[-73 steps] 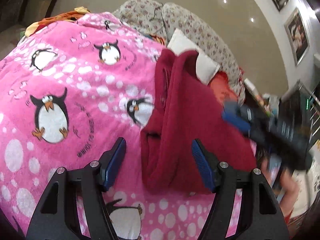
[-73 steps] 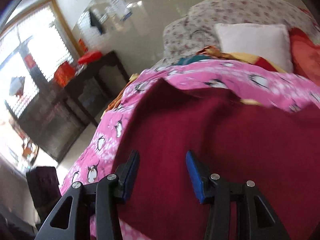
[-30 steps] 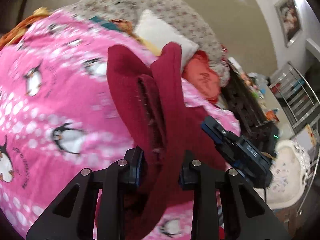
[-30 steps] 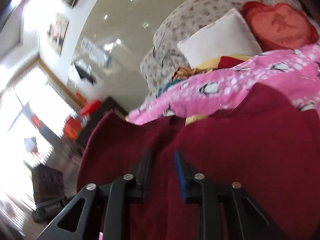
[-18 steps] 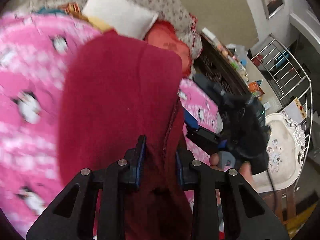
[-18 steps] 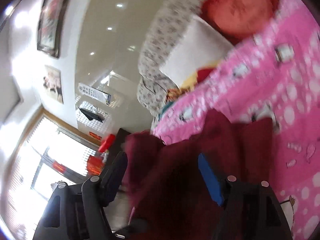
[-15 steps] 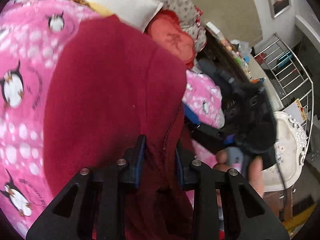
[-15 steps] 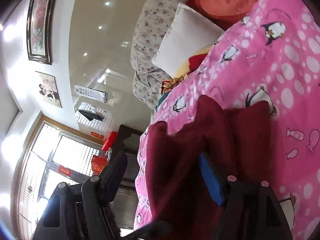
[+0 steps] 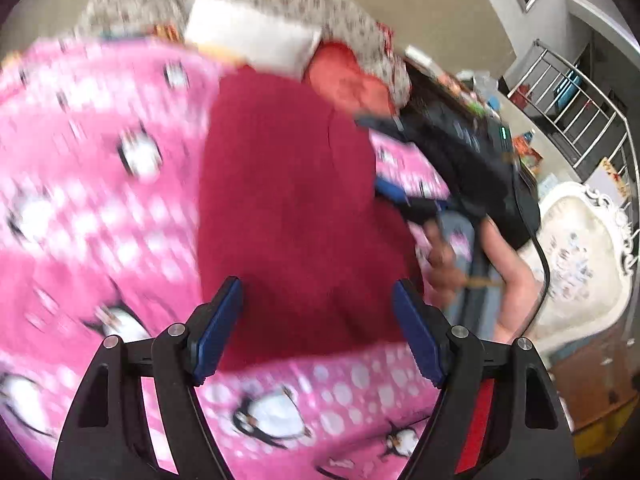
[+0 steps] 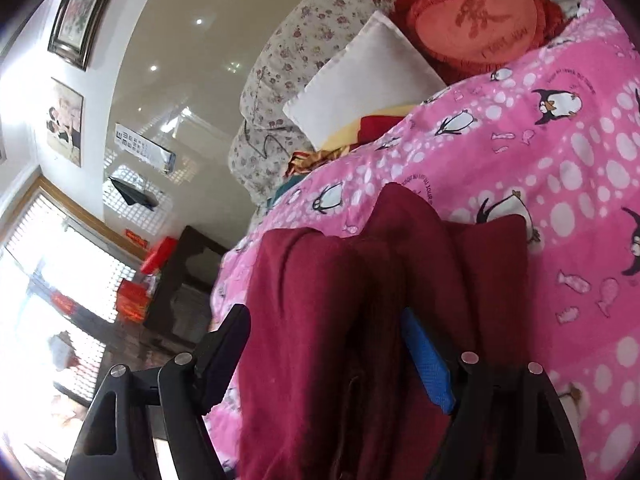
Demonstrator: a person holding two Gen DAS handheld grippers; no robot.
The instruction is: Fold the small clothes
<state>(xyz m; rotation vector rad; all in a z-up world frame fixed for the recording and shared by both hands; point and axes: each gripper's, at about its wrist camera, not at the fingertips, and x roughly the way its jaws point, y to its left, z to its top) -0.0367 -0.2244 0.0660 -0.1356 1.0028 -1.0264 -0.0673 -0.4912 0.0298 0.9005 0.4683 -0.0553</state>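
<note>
A dark red garment (image 9: 288,208) lies folded over on the pink penguin blanket (image 9: 100,208). My left gripper (image 9: 320,328) is open and empty just above the garment's near edge. The right gripper shows in the left wrist view (image 9: 404,200) at the garment's right side. In the right wrist view the right gripper (image 10: 332,352) is open, and the red garment (image 10: 320,320) lies bunched between and over its fingers; the jaws do not pinch it. The pink blanket (image 10: 560,160) lies beyond.
A white pillow (image 10: 360,88), a red heart cushion (image 10: 472,24) and a floral bolster (image 10: 288,52) lie at the bed's head. A dark cabinet (image 10: 184,280) stands beside the bed. A white ornate chair (image 9: 576,264) and a metal railing (image 9: 572,92) stand to the right.
My left gripper has let go of the red garment and opened wide; the garment now lies flat on the blanket. The right gripper stays open, close to the cloth.
</note>
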